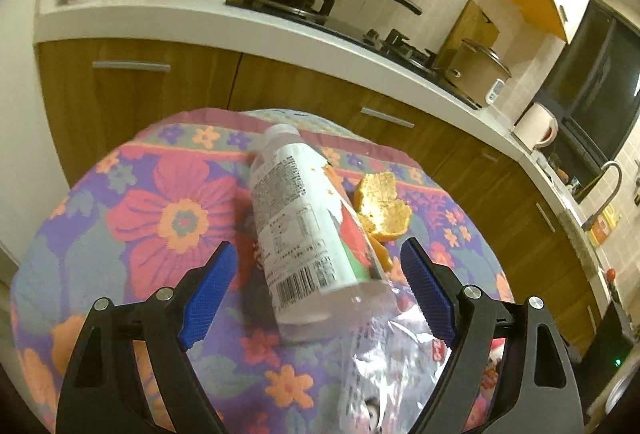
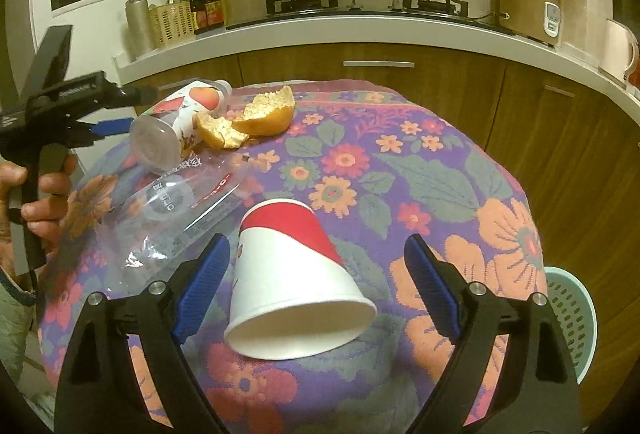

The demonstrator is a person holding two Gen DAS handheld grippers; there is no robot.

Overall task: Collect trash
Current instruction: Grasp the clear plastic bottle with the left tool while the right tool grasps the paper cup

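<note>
On floral cloth: cup btwn right gripper jaws, untouched.

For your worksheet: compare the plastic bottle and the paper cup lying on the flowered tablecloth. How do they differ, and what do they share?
The bottle is clear plastic with a printed label; the paper cup is opaque, white with a red band. The bottle is capped; the cup's mouth is open. The bottle touches the orange peel; the cup lies apart from it. Both lie on their sides on the tablecloth.
</note>
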